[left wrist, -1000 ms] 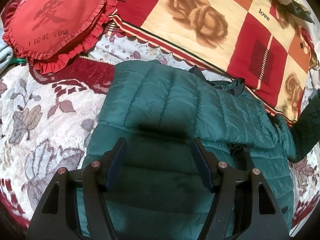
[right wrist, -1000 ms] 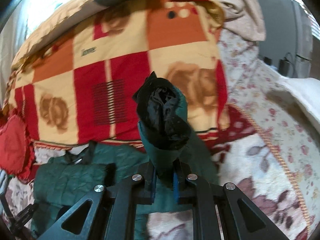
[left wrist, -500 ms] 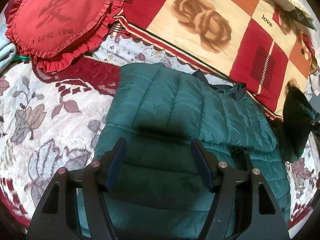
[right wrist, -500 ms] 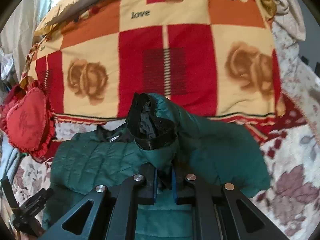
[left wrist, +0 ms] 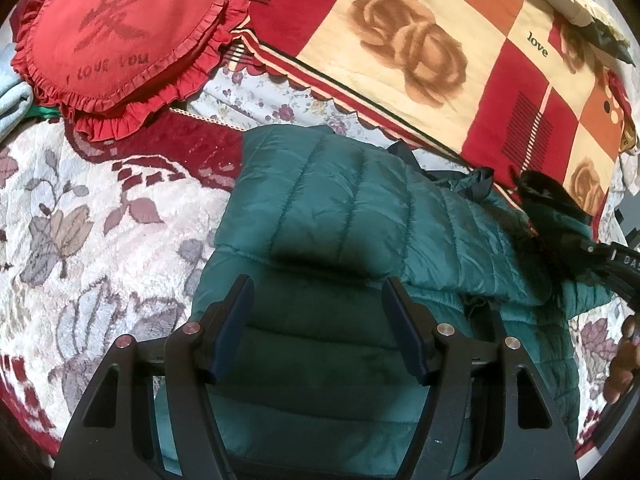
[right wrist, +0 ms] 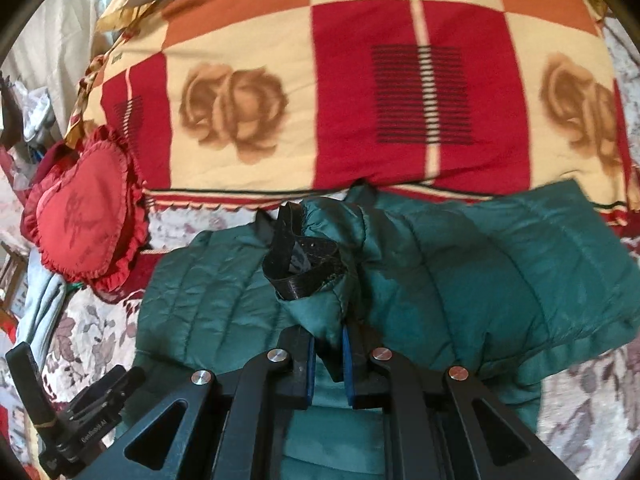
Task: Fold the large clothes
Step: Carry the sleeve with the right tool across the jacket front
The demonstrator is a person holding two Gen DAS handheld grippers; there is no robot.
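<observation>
A dark green quilted jacket (left wrist: 332, 200) (right wrist: 460, 264) lies on the flowered bedspread, its left sleeve folded over the body. My left gripper (left wrist: 318, 292) hovers open just above the jacket's lower body, with only fabric below its fingers. My right gripper (right wrist: 326, 340) is shut on the jacket's right sleeve near its black-lined cuff (right wrist: 300, 264), holding it up over the jacket's chest. In the left wrist view that cuff (left wrist: 544, 196) and the right gripper's body appear at the right edge, with a person's fingers (left wrist: 624, 364) below.
A red, cream and orange rose-patterned blanket (left wrist: 420, 40) (right wrist: 340, 80) lies bunched behind the jacket. A red heart-shaped ruffled cushion (left wrist: 120, 36) (right wrist: 84, 220) sits at the back left. Flowered bedspread (left wrist: 80, 220) shows left of the jacket.
My right gripper has carried the sleeve leftward and down, from over the blanket to over the jacket's chest. The left gripper has stayed almost still and open.
</observation>
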